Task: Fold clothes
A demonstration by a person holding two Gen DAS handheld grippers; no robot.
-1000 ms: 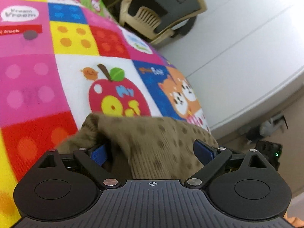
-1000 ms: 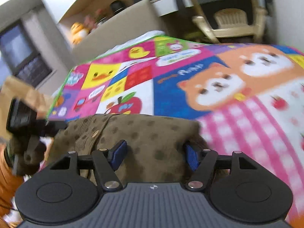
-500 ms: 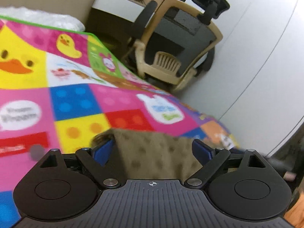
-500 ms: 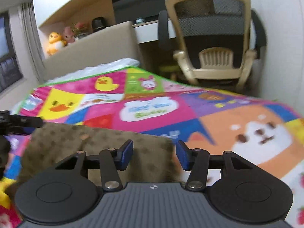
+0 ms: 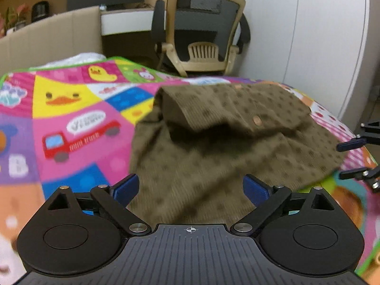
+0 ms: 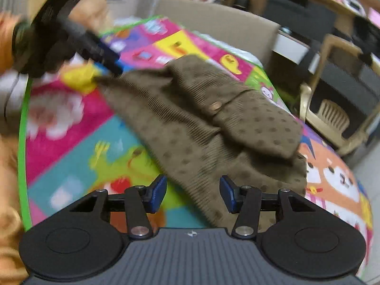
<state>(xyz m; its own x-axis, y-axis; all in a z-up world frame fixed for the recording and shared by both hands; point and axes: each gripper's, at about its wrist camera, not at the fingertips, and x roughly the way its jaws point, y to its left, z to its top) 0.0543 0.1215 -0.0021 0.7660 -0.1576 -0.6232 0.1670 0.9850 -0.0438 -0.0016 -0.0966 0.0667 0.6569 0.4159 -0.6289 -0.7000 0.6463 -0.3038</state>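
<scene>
- Olive-brown dotted knit garment [image 5: 213, 142] lies rumpled on the bright cartoon-print play mat [image 5: 71, 123].
- Left gripper [image 5: 191, 187] spread wide, holding nothing.
- Right gripper [image 6: 192, 193] spread too, over the garment's near edge.

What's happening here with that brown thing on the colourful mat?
A person is folding a brown dotted garment on a bright cartoon play mat, working with a two-finger tool in each hand. Part of the garment is already folded over itself. Right now both tools look open and neither is clamping the cloth: the left tool sits over its near edge, and the right tool sits at another edge. An office chair stands beyond the mat.
</scene>
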